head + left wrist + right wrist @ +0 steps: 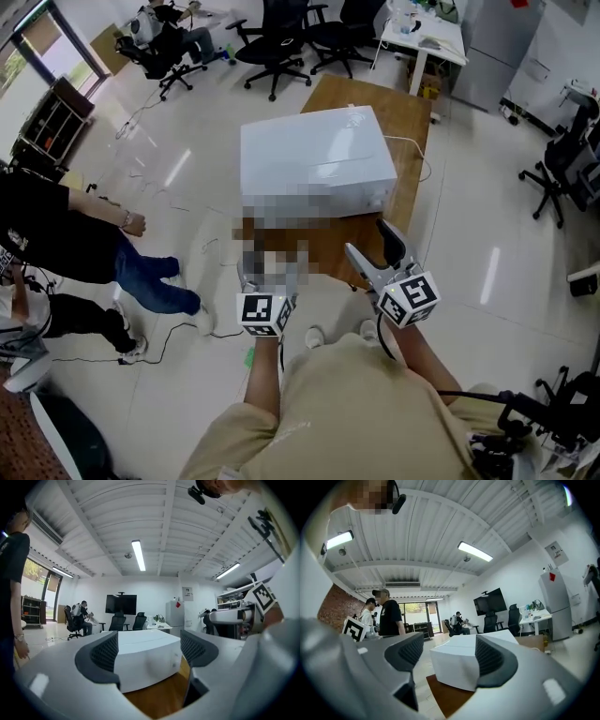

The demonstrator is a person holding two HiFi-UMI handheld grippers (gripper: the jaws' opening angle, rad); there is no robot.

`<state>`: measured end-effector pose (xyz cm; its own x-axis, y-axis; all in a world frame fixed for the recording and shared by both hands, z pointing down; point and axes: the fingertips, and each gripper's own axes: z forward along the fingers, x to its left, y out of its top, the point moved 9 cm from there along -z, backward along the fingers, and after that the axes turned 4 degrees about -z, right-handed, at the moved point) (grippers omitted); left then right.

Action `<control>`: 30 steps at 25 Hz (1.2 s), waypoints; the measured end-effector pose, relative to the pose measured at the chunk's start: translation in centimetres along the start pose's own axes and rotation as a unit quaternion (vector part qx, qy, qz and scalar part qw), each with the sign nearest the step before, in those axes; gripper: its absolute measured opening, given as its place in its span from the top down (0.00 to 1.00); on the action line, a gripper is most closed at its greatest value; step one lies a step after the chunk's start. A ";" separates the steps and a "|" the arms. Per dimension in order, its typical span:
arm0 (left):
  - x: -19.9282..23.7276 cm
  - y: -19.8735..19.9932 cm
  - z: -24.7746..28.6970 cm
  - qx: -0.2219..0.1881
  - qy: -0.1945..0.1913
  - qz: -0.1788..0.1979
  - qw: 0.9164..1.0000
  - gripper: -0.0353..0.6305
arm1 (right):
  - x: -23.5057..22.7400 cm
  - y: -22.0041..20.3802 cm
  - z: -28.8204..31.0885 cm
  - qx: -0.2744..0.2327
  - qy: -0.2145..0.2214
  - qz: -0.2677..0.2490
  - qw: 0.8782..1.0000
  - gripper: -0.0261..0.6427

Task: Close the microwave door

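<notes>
The white box-shaped microwave (319, 159) sat on the brown wooden table (375, 98), its front turned toward the table's near edge and the person; a strip of bare wood lay between that front and the edge. In both gripper views the front looked flush with the body, with no door swung out, so the door seemed already closed; the head view's front face was patched over and could not confirm it.

The left gripper (270, 274) hung by the table's near left corner, level and aimed at the microwave; its jaws were spread wide with nothing between them, released and touching nothing. The right gripper (375, 247) stood by the near right corner, tipped slightly upward; its jaws were likewise parted and empty, and only the microwave showed beyond them.

Both claws held apart from the appliance and unclenched fitted a job that needs a push, not a grasp — and kept the door's path free.
</notes>
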<state>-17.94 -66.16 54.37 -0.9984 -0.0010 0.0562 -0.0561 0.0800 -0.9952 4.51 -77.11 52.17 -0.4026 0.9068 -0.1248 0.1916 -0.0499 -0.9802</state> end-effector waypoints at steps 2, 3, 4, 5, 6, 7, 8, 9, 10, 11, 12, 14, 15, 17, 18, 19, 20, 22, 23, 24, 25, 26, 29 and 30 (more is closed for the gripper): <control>0.7 -0.9 -1.3 0.002 0.001 -0.007 1.000 0.35 | 1.9 -0.6 0.8 0.009 0.009 -0.009 1.000 0.46; 1.1 -1.1 -1.7 0.001 0.001 -0.008 1.000 0.35 | 2.8 -0.7 1.3 0.013 0.010 -0.012 1.000 0.46; 1.7 -1.0 -2.0 -0.001 0.001 -0.008 1.000 0.35 | 3.4 -0.7 1.7 0.017 0.008 -0.015 1.000 0.46; 2.2 -0.8 -2.2 -0.003 0.000 -0.007 1.000 0.35 | 4.0 -0.8 2.0 0.021 0.005 -0.018 1.000 0.46; 2.7 -0.5 -2.6 -0.004 -0.002 -0.005 1.000 0.35 | 4.6 -0.8 2.1 0.024 -0.001 -0.020 1.000 0.46; 3.2 0.0 -3.1 -0.006 -0.004 -0.002 1.000 0.35 | 5.2 -0.7 2.1 0.026 -0.008 -0.022 0.999 0.46; 3.8 0.5 -3.7 -0.009 -0.007 0.001 1.000 0.35 | 5.9 -0.7 2.0 0.027 -0.015 -0.024 0.999 0.46; 4.4 1.0 -4.2 -0.012 -0.010 0.005 1.000 0.35 | 6.6 -0.6 2.0 0.028 -0.023 -0.025 0.999 0.46; 5.1 1.2 -4.7 -0.014 -0.015 0.007 1.000 0.35 | 7.3 -0.6 1.9 0.030 -0.031 -0.027 0.999 0.46; 5.7 1.0 -5.0 -0.014 -0.021 0.008 1.000 0.35 | 8.0 -0.8 1.7 0.032 -0.038 -0.028 0.998 0.46; 6.2 0.4 -5.4 -0.010 -0.026 0.007 1.000 0.35 | 8.6 -1.1 1.4 0.037 -0.045 -0.030 0.998 0.46; 6.9 -1.4 -6.1 0.002 -0.036 -0.003 0.999 0.35 | 9.9 -2.2 0.6 0.050 -0.053 -0.033 0.997 0.46; 7.2 -2.1 -6.5 0.008 -0.038 -0.010 0.999 0.34 | 10.4 -2.7 0.2 0.058 -0.055 -0.036 0.996 0.46; 6.9 -3.0 -7.3 0.013 -0.039 -0.015 0.999 0.34 | 10.9 -3.0 -1.0 0.067 -0.063 -0.038 0.995 0.46; 6.3 -3.0 -7.8 0.012 -0.040 -0.012 0.999 0.34 | 10.9 -2.8 -1.9 0.067 -0.068 -0.036 0.995 0.46; 5.5 -2.8 -8.3 0.009 -0.042 -0.006 0.999 0.34 | 10.9 -2.5 -2.8 0.064 -0.073 -0.034 0.995 0.46; 4.5 -2.4 -8.8 0.005 -0.044 0.000 0.999 0.34 | 10.8 -2.2 -3.9 0.059 -0.075 -0.034 0.995 0.46; 2.1 -1.4 -10.5 -0.005 -0.044 0.018 0.999 0.34 | 11.3 -1.5 -6.4 0.043 -0.072 -0.036 0.996 0.46; 0.7 -1.0 -11.6 -0.009 -0.042 0.030 0.999 0.34 | 11.9 -1.2 -7.8 0.033 -0.067 -0.035 0.997 0.46; -0.8 -0.5 -12.7 -0.013 -0.039 0.038 0.998 0.34 | 12.4 -0.8 -9.4 0.024 -0.062 -0.034 0.997 0.46; -2.4 0.0 -13.7 -0.015 -0.035 0.042 0.998 0.34 | 12.9 -0.4 -11.0 0.016 -0.058 -0.035 0.998 0.46; -4.1 0.6 -14.6 -0.017 -0.029 0.039 0.999 0.34 | 13.2 0.1 -12.6 0.010 -0.054 -0.039 0.998 0.46; -8.8 0.4 -17.1 -0.025 -0.009 0.027 0.999 0.35 | 13.6 0.9 -17.3 0.001 -0.052 -0.058 0.997 0.45; -10.2 -0.2 -17.6 -0.023 -0.004 0.029 0.999 0.38 | 13.2 0.7 -18.6 0.002 -0.055 -0.059 0.997 0.44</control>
<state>-7.70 -48.65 55.38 -1.0000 -0.0035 -0.0028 0.0024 0.1256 -0.9921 16.05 -57.41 52.67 -0.5172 0.8555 -0.0245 0.1341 0.0527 -0.9896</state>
